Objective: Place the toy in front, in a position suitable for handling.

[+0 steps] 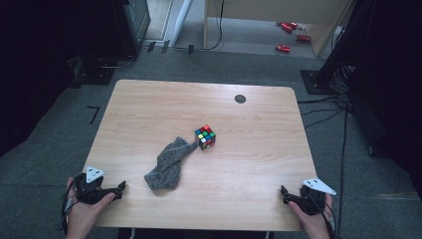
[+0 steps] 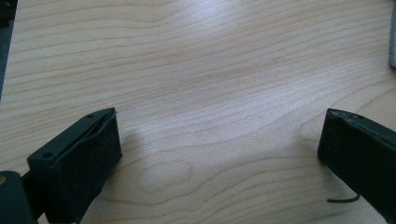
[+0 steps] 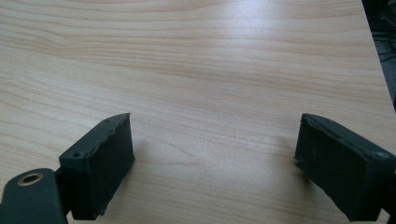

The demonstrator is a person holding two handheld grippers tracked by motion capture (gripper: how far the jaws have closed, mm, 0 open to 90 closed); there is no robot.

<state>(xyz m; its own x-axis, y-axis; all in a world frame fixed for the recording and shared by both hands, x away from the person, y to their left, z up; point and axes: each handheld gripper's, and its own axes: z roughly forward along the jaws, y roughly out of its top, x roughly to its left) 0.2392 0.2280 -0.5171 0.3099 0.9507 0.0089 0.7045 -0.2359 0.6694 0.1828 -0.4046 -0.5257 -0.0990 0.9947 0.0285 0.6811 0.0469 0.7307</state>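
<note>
A colourful puzzle cube [image 1: 205, 136] sits near the middle of the wooden table [image 1: 149, 104]. A crumpled grey cloth [image 1: 168, 164] lies just left of it, one tip touching the cube. My left gripper [image 1: 121, 188] rests at the table's front left corner, held by a hand, well left of the cloth. My right gripper [image 1: 283, 193] rests at the front right corner. In the left gripper view the jaws of the left gripper [image 2: 219, 140] stand wide apart over bare wood. The right gripper [image 3: 215, 144] in its own view is likewise open with nothing between its jaws.
A small dark round hole [image 1: 240, 98] marks the table's far right part. Beyond the table, red objects [image 1: 283, 48] lie on the floor. Cables [image 1: 323, 117] run along the floor at the right. Dark equipment stands at both far sides.
</note>
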